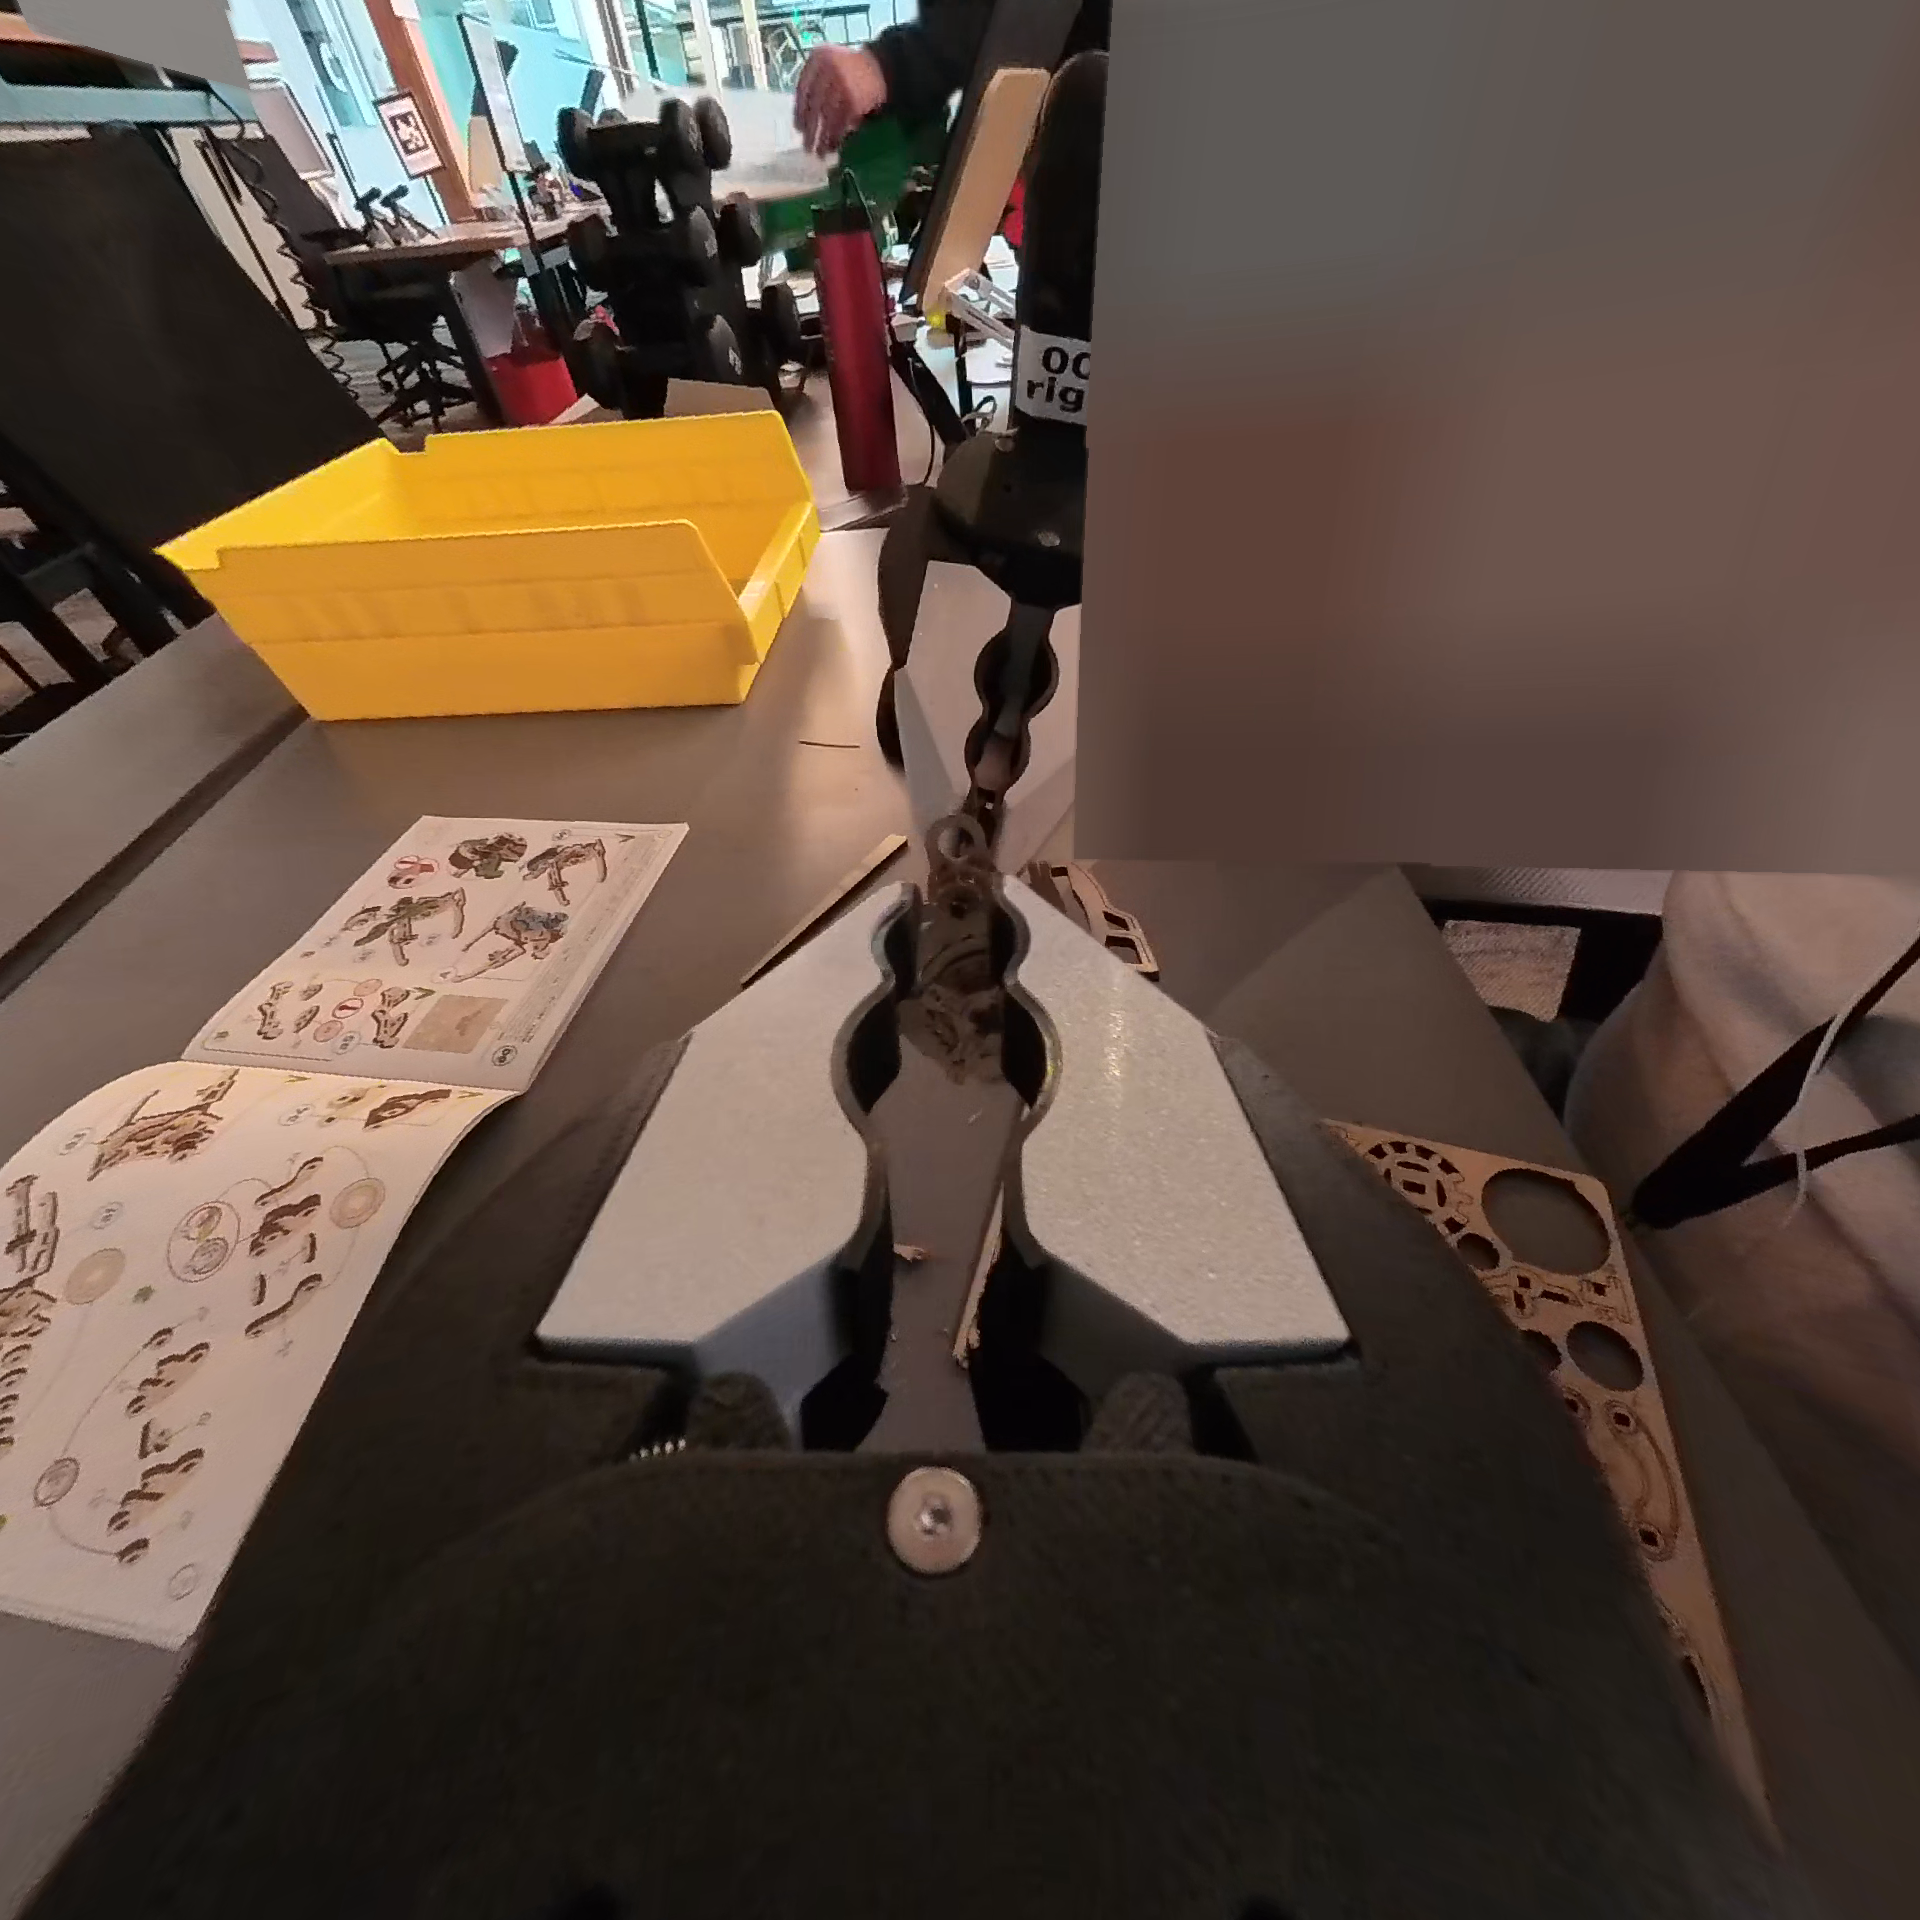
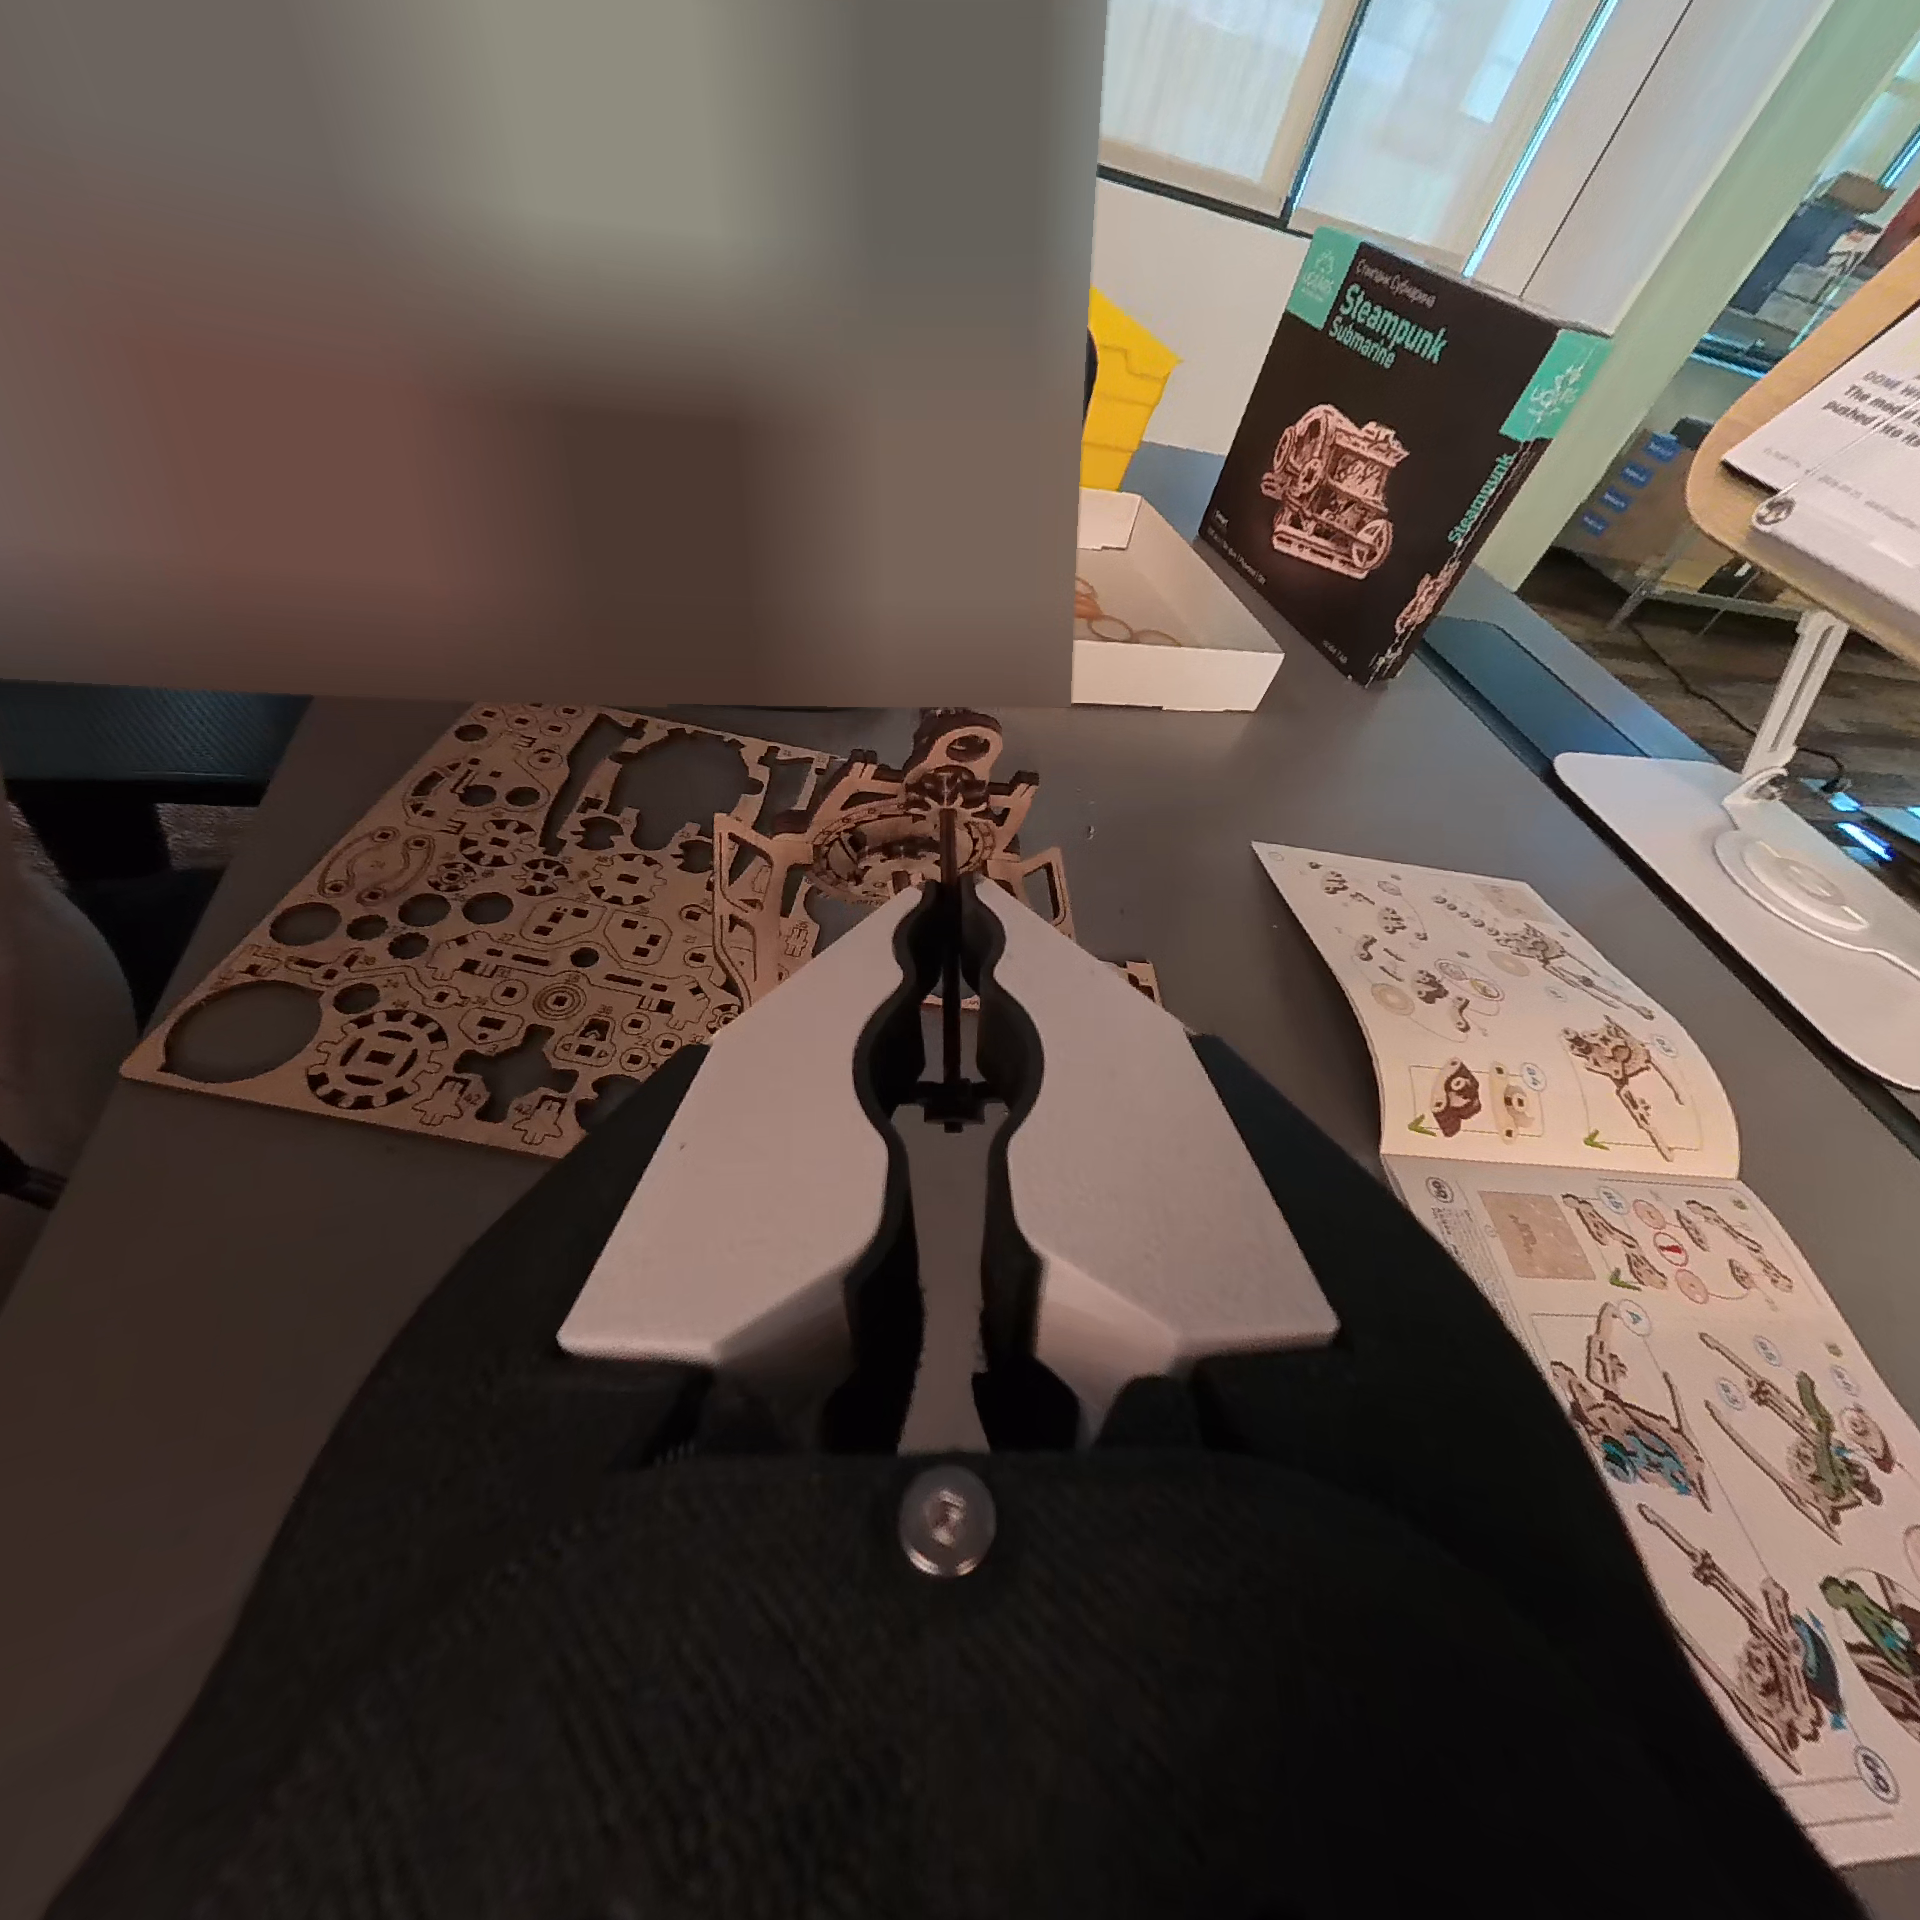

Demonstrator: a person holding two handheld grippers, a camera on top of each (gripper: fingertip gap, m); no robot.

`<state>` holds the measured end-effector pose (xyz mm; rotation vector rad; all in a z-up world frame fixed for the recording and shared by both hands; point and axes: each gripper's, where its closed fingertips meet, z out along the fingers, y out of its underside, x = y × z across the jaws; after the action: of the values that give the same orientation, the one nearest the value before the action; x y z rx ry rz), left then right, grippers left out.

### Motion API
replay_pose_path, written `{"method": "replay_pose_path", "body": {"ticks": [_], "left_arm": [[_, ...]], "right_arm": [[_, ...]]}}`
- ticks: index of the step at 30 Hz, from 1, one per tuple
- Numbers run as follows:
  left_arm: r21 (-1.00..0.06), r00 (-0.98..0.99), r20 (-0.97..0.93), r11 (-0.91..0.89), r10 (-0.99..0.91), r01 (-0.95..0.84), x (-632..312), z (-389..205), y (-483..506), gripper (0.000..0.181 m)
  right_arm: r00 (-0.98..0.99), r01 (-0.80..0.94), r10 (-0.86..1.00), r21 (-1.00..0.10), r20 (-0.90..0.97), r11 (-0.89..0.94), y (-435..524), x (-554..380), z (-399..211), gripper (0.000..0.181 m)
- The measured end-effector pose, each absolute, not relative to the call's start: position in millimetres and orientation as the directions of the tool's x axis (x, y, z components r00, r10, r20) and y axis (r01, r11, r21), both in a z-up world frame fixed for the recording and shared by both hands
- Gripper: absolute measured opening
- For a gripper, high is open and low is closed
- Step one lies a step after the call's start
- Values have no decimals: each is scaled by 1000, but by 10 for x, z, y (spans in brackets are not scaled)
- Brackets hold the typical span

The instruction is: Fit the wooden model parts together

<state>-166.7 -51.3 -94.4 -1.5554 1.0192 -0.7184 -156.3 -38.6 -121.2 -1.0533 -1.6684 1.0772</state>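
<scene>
My left gripper (image 1: 961, 904) is shut on a small wooden model assembly (image 1: 956, 987) of gears and rings, held upright between its white fingers. My right gripper (image 2: 948, 899) is shut on a thin flat wooden part (image 2: 948, 997), seen edge-on. In the left wrist view the right gripper (image 1: 987, 790) comes down from above, and its part meets the top ring of the assembly. In the right wrist view the assembly (image 2: 914, 831) sits just past my fingertips, with the part's tip against it. The left gripper is not clear in that view.
A punched-out wooden parts sheet (image 2: 416, 935) lies on the grey table (image 2: 1195, 790), also at the right in the left wrist view (image 1: 1538, 1299). Instruction leaflets (image 1: 312, 1143) (image 2: 1558, 1195) lie open. A yellow bin (image 1: 520, 561), a red bottle (image 1: 857, 343), the kit box (image 2: 1382, 468), a white tray (image 2: 1174, 623) and a lamp base (image 2: 1766, 883) stand around. My two grippers' fingertips are within a few centimetres of each other.
</scene>
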Motion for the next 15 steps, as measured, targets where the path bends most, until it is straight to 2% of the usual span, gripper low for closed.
{"method": "replay_pose_path", "body": {"ticks": [11, 15], "left_arm": [[-968, 444, -85, -31, -892, -249, -1635, -980, -515, 8], [-958, 453, -143, 9, -880, -287, -1634, -1002, -503, 8]], "right_arm": [[-273, 193, 936, -941, 221, 278, -392, -1557, -1212, 1], [-269, 203, 938, -939, 220, 278, -383, -1559, -1225, 1]]}}
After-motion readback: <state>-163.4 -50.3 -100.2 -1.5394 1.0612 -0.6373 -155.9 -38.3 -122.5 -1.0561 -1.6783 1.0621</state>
